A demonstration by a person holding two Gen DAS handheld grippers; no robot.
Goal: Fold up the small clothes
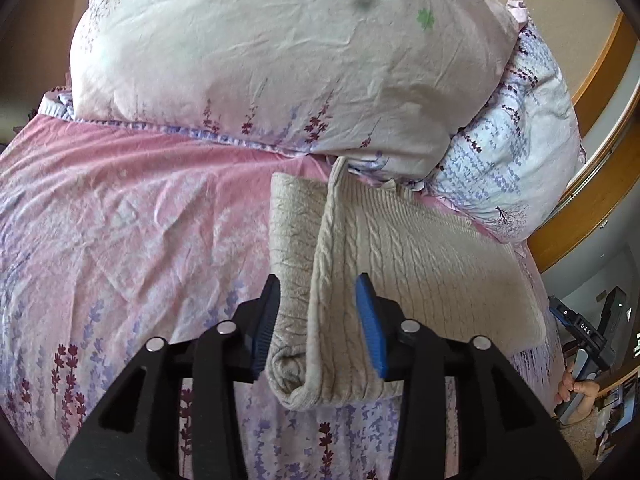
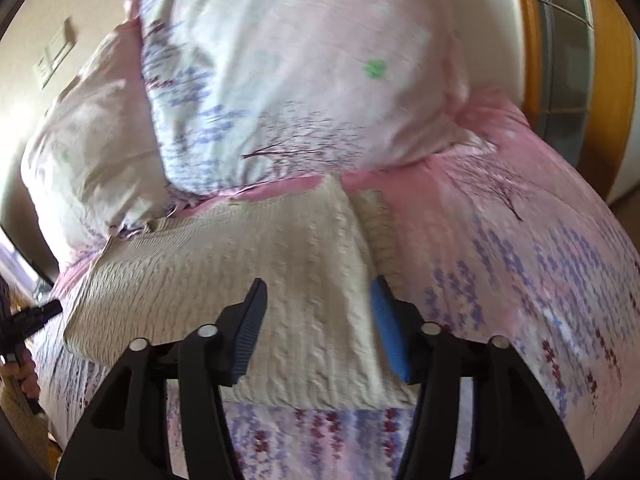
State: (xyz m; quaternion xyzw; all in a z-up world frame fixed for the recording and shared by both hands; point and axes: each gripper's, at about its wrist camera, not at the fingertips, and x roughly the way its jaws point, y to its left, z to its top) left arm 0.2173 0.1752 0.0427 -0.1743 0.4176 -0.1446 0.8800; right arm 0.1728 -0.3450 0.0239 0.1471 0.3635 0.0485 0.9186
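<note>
From the left wrist, the left gripper hangs over the near left end of a beige cable-knit sweater that lies folded on a pink flowered bedspread. Its jaws stand partly apart with the raised fold of the knit between them; the left pad sits against the cloth, the blue right pad looks clear of it, so nothing seems gripped. A big pale pillow is heaped behind the sweater, touching its far edge, and at the right rim a hand holds the other tool. From the right wrist, somewhat blurred, the right gripper hovers above the sweater's right end, jaws wide apart and holding nothing, the pillow beyond, the bedspread stretching off right
</note>
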